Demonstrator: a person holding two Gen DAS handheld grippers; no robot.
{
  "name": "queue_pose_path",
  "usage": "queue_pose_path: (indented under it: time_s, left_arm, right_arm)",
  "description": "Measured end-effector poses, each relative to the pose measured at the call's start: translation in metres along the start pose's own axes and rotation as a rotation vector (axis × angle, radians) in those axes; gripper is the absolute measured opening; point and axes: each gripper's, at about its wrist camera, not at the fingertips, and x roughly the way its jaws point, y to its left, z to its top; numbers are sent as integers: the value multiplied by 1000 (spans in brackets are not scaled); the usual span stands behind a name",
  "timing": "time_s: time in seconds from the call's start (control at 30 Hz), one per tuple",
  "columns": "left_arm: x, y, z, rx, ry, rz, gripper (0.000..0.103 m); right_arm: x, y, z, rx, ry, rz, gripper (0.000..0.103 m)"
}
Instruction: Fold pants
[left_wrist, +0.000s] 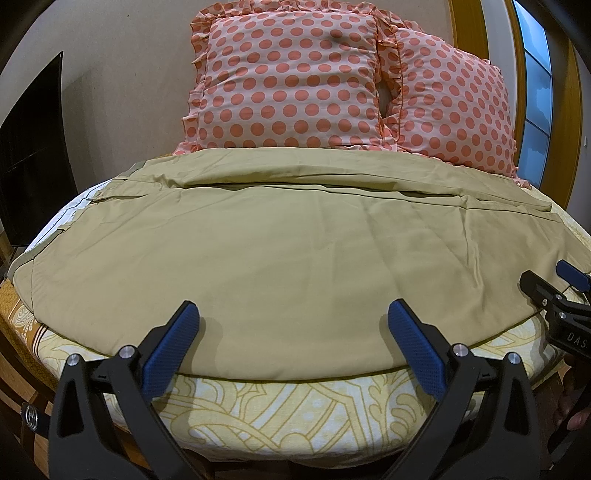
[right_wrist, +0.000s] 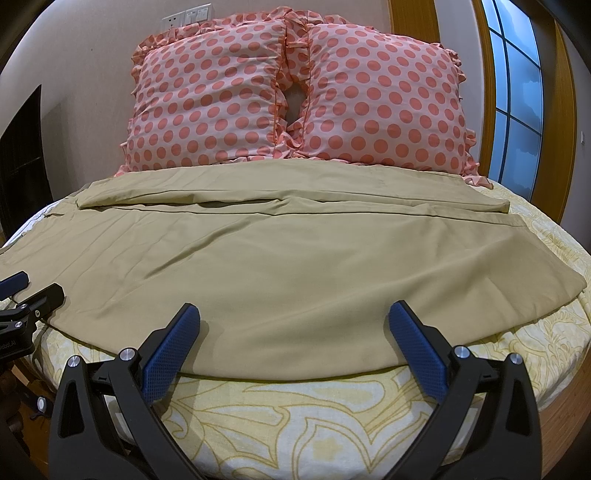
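Note:
Khaki pants (left_wrist: 280, 251) lie spread flat across the bed, waistband to the left and leg hems to the right; they also show in the right wrist view (right_wrist: 280, 266). The far leg lies partly folded along the back. My left gripper (left_wrist: 293, 314) is open, its blue pads just above the pants' near edge. My right gripper (right_wrist: 295, 314) is open, likewise over the near edge, further right. The right gripper also shows at the right edge of the left wrist view (left_wrist: 550, 288), and the left gripper shows at the left edge of the right wrist view (right_wrist: 26, 291).
The bed has a yellow patterned sheet (left_wrist: 295, 417) (right_wrist: 295, 417). Two pink polka-dot pillows (left_wrist: 288, 81) (right_wrist: 384, 99) lean against the wall behind the pants. A window (right_wrist: 517, 92) is at the right, a dark panel (left_wrist: 29, 147) at the left.

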Motion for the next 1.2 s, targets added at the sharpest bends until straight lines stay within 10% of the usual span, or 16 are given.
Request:
queue_pose_path:
  time_s: [0.9,1.07,1.2]
  left_arm:
    - [0,1,5,18,11,-17,101]
    - [3,5,14,23,58,-23,101]
    - [-3,14,35,9,3,5,101]
  right_arm:
    - [10,-5,7,-42,80,93,102]
    - [26,-56,77,83,85,77,102]
    - [111,-141,157,301,169,-135,102]
